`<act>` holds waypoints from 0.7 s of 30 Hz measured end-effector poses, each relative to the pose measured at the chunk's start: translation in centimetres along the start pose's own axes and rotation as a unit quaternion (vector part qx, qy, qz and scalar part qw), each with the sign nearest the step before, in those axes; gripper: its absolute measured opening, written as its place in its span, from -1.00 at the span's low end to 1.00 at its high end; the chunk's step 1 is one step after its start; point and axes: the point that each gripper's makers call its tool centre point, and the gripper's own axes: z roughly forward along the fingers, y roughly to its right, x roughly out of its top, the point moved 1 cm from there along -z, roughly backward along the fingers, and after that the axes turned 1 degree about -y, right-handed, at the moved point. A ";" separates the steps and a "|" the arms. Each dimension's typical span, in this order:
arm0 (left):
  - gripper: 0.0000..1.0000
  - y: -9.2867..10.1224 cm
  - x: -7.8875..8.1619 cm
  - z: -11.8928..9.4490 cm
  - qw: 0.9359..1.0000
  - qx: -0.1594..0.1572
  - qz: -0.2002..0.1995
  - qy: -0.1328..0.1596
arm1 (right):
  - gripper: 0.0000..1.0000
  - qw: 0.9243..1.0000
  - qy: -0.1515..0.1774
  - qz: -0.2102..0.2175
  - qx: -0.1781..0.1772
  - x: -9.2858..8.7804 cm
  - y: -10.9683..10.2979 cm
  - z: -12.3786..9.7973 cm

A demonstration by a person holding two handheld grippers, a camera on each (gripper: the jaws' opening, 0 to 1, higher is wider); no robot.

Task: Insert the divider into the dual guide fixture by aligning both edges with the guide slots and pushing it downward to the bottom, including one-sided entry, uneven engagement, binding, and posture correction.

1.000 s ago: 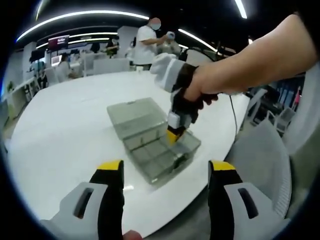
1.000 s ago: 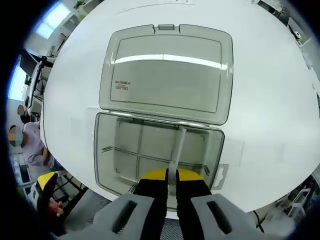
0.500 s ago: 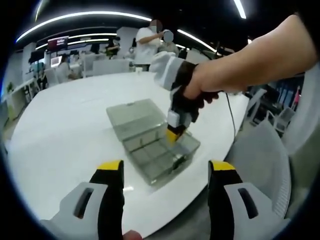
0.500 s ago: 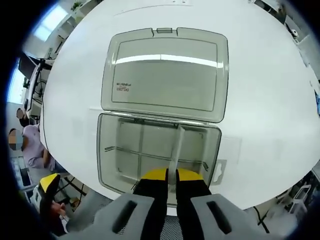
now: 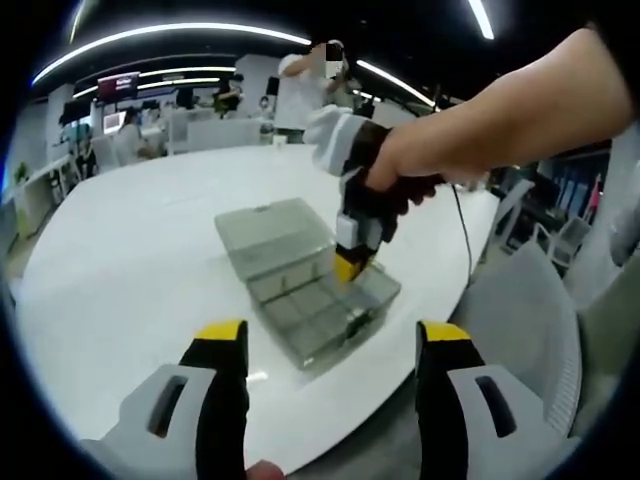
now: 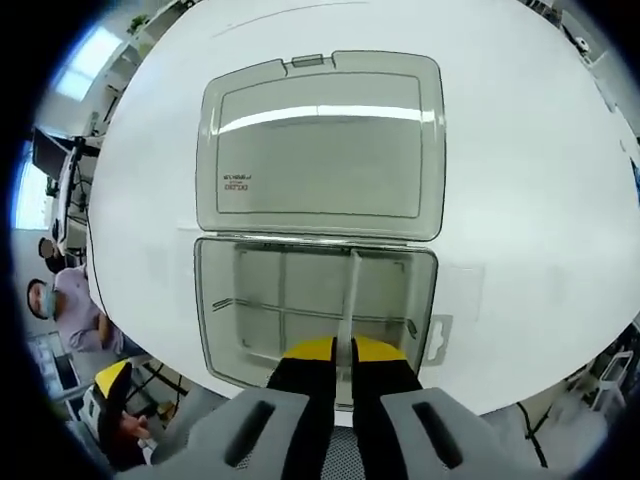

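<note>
Thin, flat, see-through divider [image 6: 350,300] standing on edge inside the box [image 6: 316,315], running from the hinge side toward the near wall. Lower end pinched between the jaws of the right gripper [image 6: 333,352], black with yellow tips, pressed close on the thin strip. Far end of the divider up against the back wall of the box; cannot tell how deep in the slots.

Box made of smoky clear plastic, shaped like a rectangle with round corners. Inside, other thin walls cutting the space into small square rooms. Lid [image 6: 320,145] flipped open and lying flat on the tabletop [image 6: 520,180] behind the box, smooth and shiny, with a bright stripe of light across it and small print near one corner. Little hang tab sticking out from one side of the box.

Tabletop white, smooth, round-edged. Box near its edge.

In the left gripper view, the same box [image 5: 310,300] seen from the side, with the right gripper [image 5: 348,268] pointing down into it, held by a hand [image 5: 395,175]. Left gripper [image 5: 330,340] well apart from the box, jaws spread wide, holding nothing, black with yellow tips.

Grey mesh chair [image 5: 520,300] beside the tabletop. People [image 5: 295,90] far behind.
</note>
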 end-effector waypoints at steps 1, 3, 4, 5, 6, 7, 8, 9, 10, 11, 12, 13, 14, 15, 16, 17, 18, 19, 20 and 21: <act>0.30 0.0 0.0 0.0 1.000 0.001 0.000 0.001 | -1.00 1.000 0.004 -0.018 -0.006 0.0 0.0 0.0; 0.30 -0.1 -0.1 0.0 1.000 0.001 -0.002 0.000 | -1.00 1.000 0.011 -0.018 -0.009 -0.2 -0.2 -0.1; 0.30 -0.1 0.0 0.0 1.000 0.001 -0.003 0.000 | -1.00 1.000 0.014 -0.016 -0.008 -0.2 -0.1 -0.2; 0.30 -0.1 0.0 0.0 1.000 0.000 -0.002 0.000 | -1.00 1.000 0.020 -0.012 -0.006 -0.3 -0.1 -0.2; 0.30 -0.1 0.0 0.0 1.000 0.000 -0.001 0.000 | -1.00 1.000 0.024 -0.011 -0.006 -0.3 -0.1 -0.3; 0.30 0.0 0.1 0.1 1.000 0.000 -0.001 0.001 | -1.00 0.999 0.031 -0.013 -0.006 -0.4 -0.1 -0.4; 0.30 0.0 0.1 0.1 1.000 0.000 -0.001 0.002 | -1.00 0.999 0.034 -0.013 -0.005 -0.5 -0.1 -0.4; 0.29 0.0 0.1 0.1 1.000 0.000 0.000 0.001 | -1.00 0.999 0.038 -0.014 -0.005 -0.6 -0.2 -0.5; 0.29 0.0 0.1 0.1 1.000 -0.001 -0.001 0.000 | -1.00 0.999 0.044 -0.016 -0.005 -0.5 -0.1 -0.5; 0.29 0.0 0.0 0.1 1.000 -0.001 -0.001 0.000 | -1.00 0.999 0.047 -0.015 -0.004 -0.4 -0.1 -0.4; 0.29 0.0 0.0 0.2 1.000 -0.001 0.000 0.000 | -1.00 0.999 0.051 -0.019 -0.006 -0.4 -0.1 -0.3; 0.29 0.0 0.0 0.2 1.000 -0.001 -0.001 0.000 | -1.00 0.998 0.053 -0.018 -0.006 -0.4 0.0 -0.4; 0.29 0.1 0.0 0.2 1.000 -0.002 0.000 0.000 | -1.00 0.998 0.056 -0.016 -0.004 -0.3 0.0 -0.3; 0.29 0.1 0.0 0.2 1.000 -0.002 0.001 0.000 | -1.00 0.998 0.060 -0.017 -0.004 -0.2 0.0 -0.2; 0.29 0.1 0.0 0.2 1.000 -0.003 0.001 0.000 | -1.00 0.998 0.063 -0.018 -0.004 -0.1 0.1 -0.2; 0.29 0.1 0.0 0.2 1.000 -0.002 0.001 0.000 | -1.00 0.998 0.065 -0.019 -0.004 0.0 0.1 -0.2; 0.29 0.0 0.0 0.2 1.000 -0.002 0.001 0.000 | -1.00 0.998 0.067 -0.018 -0.003 0.0 0.1 -0.2; 0.29 0.0 0.0 0.2 1.000 -0.001 0.001 0.000 | -1.00 0.997 0.069 -0.016 -0.003 0.0 0.1 -0.2; 0.29 -0.1 0.0 0.2 1.000 -0.001 0.001 0.000 | -1.00 0.997 0.072 -0.015 -0.003 0.0 0.1 -0.2; 0.29 -0.1 0.1 0.2 1.000 -0.001 0.000 0.001 | -1.00 0.997 0.075 -0.019 -0.004 0.0 0.0 -0.1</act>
